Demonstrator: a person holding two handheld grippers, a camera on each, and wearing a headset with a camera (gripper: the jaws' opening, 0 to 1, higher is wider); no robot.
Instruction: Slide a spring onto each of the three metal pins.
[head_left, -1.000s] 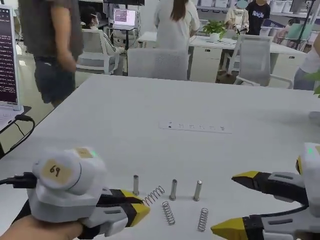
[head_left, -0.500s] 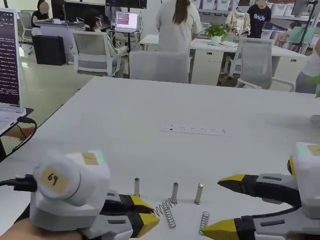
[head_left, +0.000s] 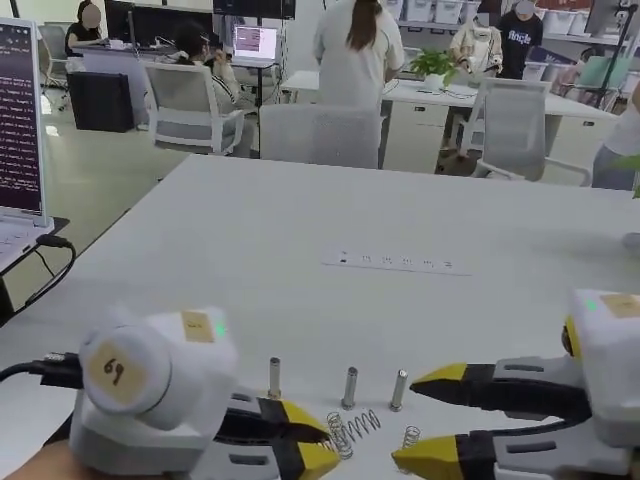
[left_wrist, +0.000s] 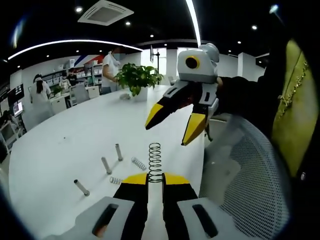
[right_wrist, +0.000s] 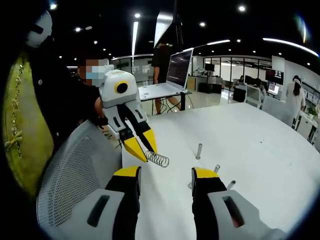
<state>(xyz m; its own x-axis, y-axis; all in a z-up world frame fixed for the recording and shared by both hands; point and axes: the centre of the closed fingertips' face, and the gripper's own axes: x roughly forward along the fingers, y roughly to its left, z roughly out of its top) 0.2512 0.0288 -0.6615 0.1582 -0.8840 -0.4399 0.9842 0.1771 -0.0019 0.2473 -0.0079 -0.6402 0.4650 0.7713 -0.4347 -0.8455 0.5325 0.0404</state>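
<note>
Yellow-tipped and pressed together on one end of a spring (left_wrist: 155, 160): the left hand-held gripper (left_wrist: 155, 178), with the coil's long axis running straight out along the jaws, roughly level above the tabletop (head_left: 300, 250). Near the free end in the head view, three metal pins (head_left: 350, 387) standing upright in a row, with two loose springs (head_left: 410, 437) lying close by. Opposite, spread and holding nothing, the right hand-held gripper (right_wrist: 166, 174), pointing back at the coil. Probably calls for tipping the coil upright over a pin, with the left the nearer.
</note>
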